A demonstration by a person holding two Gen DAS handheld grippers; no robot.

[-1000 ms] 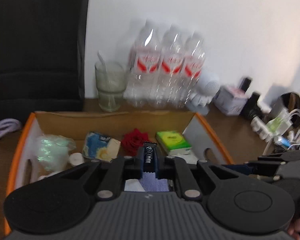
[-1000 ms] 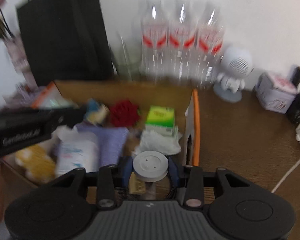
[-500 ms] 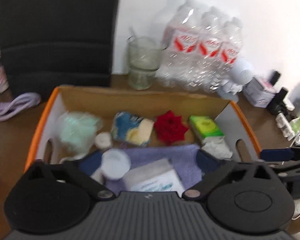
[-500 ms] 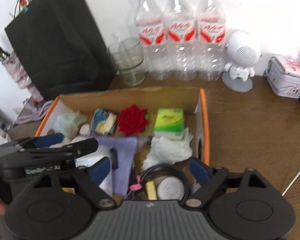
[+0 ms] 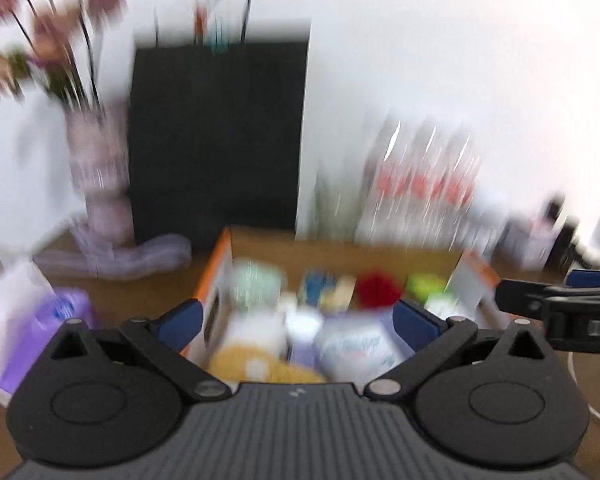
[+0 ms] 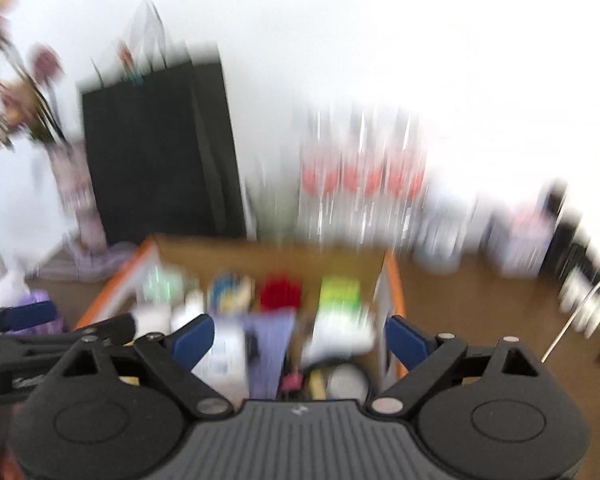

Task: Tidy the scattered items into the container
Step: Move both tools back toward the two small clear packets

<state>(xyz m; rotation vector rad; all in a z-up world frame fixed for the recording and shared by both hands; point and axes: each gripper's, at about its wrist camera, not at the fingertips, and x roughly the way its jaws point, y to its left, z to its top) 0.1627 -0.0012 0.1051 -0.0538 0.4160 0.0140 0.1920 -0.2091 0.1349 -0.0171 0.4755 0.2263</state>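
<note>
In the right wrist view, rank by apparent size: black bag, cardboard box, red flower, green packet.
1. black bag
2. cardboard box, nearly as large and partly hidden by the gripper, so unsure
3. green packet and red flower: alike, blurred

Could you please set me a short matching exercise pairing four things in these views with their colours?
Things:
1. paper bag behind the box
2. rim of the box
3. flower inside the box
4. pack just right of that flower

Colours:
a. red
b. bright green
c. black
d. orange

Pairs: 1-c, 2-d, 3-a, 4-b.

Both views are motion-blurred, so only the broad colours can be trusted. The left gripper and the right gripper are both open and empty.
</note>
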